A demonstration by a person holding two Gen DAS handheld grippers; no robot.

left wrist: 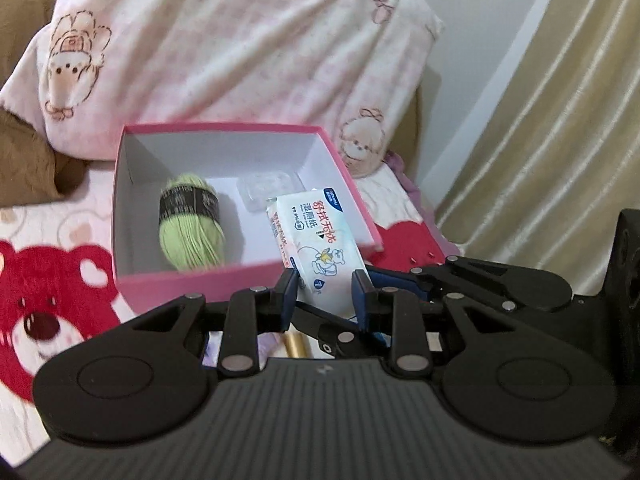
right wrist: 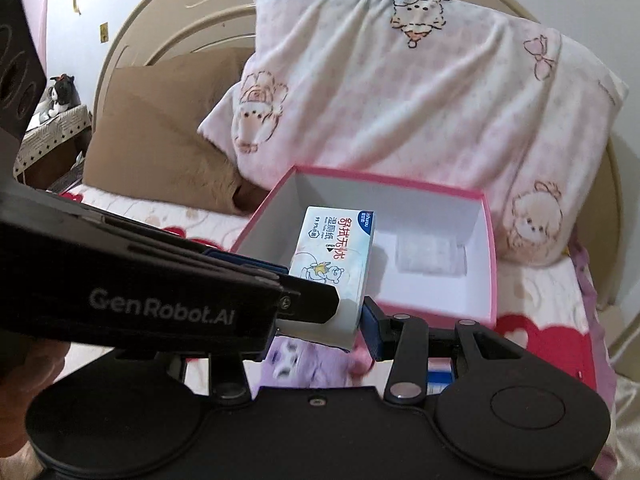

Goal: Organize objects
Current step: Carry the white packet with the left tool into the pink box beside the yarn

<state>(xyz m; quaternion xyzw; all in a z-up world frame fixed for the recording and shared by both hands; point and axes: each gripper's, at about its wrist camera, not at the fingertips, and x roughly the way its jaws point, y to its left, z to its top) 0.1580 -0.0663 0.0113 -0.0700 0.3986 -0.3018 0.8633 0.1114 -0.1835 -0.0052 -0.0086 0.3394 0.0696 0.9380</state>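
The right gripper (right wrist: 320,316) is closed on the near end of a wet wipes pack (right wrist: 334,258), holding it above the near edge of the pink box (right wrist: 490,264) on the bed (left wrist: 60,240). The left gripper (left wrist: 325,294) has narrow jaws; whether it pinches anything cannot be told. Green yarn (left wrist: 190,222) and a clear packet (right wrist: 432,258) already lie inside. The pack is seemingly next; a purple item (right wrist: 304,364) waits outside.

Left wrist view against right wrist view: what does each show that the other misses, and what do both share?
Only the left wrist view: a green yarn ball lying in the pink box, and a cream curtain. Only the right wrist view: a black-and-white toy cat on a side stand far left. Both: the box, the wet wipes pack held above its near edge, a clear pouch inside, and the pink blanket.
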